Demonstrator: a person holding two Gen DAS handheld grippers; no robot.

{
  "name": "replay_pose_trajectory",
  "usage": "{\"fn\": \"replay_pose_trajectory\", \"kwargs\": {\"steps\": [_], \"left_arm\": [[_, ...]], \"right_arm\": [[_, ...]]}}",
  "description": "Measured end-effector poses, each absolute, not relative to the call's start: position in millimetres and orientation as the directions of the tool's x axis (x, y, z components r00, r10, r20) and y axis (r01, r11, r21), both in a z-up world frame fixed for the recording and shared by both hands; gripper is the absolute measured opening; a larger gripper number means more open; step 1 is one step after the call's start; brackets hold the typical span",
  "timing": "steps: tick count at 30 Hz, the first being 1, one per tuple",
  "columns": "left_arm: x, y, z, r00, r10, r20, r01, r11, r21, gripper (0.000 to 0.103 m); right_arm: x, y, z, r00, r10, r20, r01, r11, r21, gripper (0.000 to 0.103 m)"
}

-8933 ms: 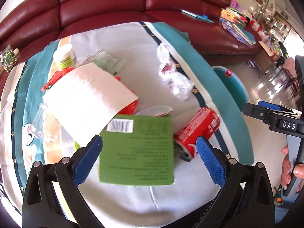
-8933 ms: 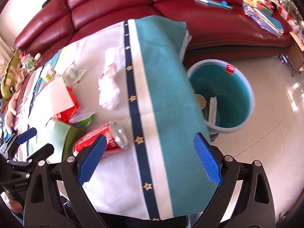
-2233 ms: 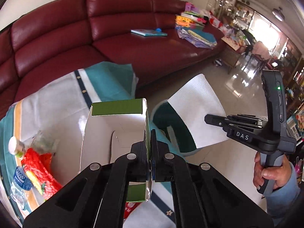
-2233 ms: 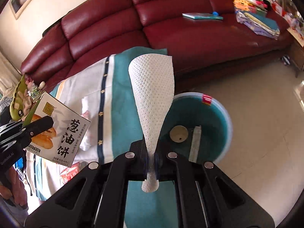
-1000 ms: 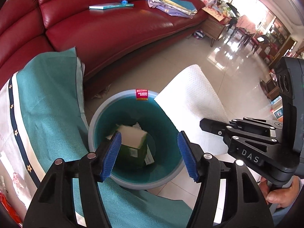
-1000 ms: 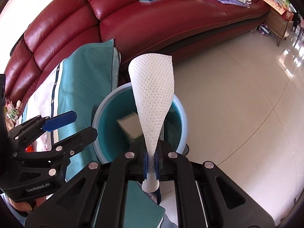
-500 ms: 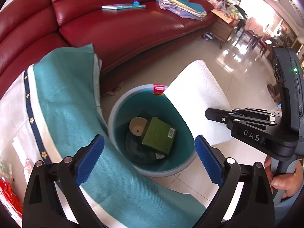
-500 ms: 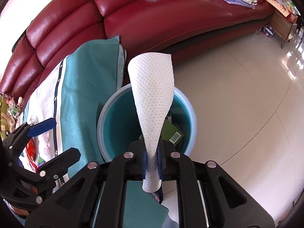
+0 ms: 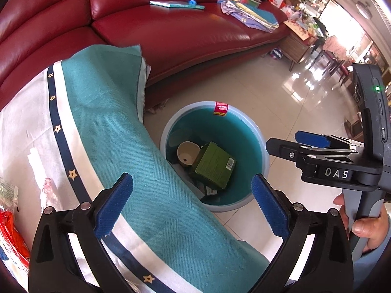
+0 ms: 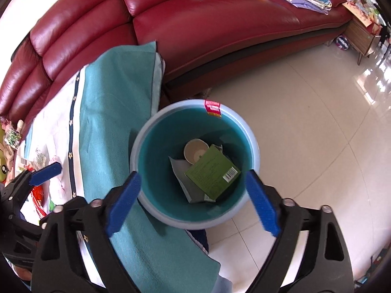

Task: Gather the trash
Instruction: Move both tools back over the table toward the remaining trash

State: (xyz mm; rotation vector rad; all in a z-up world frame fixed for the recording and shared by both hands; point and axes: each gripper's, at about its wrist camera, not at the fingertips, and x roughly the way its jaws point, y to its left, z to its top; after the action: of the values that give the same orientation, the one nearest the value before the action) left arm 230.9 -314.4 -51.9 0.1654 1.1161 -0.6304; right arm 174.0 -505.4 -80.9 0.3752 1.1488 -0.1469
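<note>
Right gripper: jaws spread wide, holding nothing, hanging directly over the bin at frame centre. Left gripper: jaws likewise spread and empty, at the lower centre of its view, over the counter edge and the bin's near rim. Bin stands on the floor, touching the teal cloth draped off the counter. Inside the bin: a green box tilted on a white sheet, with a paper cup just behind it. More trash lies at the far left. A red sofa fills the upper frame.
</note>
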Motion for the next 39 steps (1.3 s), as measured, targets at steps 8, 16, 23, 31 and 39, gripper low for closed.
{"fn": "replay_pose_trajectory", "kwargs": {"steps": [8, 16, 23, 31, 39], "left_arm": [[210, -279, -41, 0.297, -0.401, -0.867, 0.521, 0.828, -0.205, 0.099], [181, -218, -27, 0.353, -0.381, -0.854, 0.464, 0.864, -0.194, 0.099], [166, -143, -28, 0.393, -0.33, -0.858, 0.358, 0.915, -0.188, 0.099], [169, -57, -36, 0.431, -0.282, -0.857, 0.199, 0.956, -0.214, 0.099], [183, 9, -59, 0.43, -0.215, -0.877, 0.049, 0.975, -0.216, 0.099]], "right_arm": [[157, -480, -61, 0.409, 0.032, -0.912, 0.288, 0.944, 0.163, 0.087], [143, -428, -43, 0.425, 0.056, -0.903, 0.21, 0.965, 0.159, 0.09], [143, -367, -44, 0.405, 0.103, -0.909, 0.113, 0.98, 0.162, 0.09], [158, -303, -59, 0.351, 0.136, -0.927, 0.013, 0.989, 0.15, 0.09], [181, -259, -78, 0.294, 0.157, -0.943, -0.052, 0.988, 0.148, 0.09]]}}
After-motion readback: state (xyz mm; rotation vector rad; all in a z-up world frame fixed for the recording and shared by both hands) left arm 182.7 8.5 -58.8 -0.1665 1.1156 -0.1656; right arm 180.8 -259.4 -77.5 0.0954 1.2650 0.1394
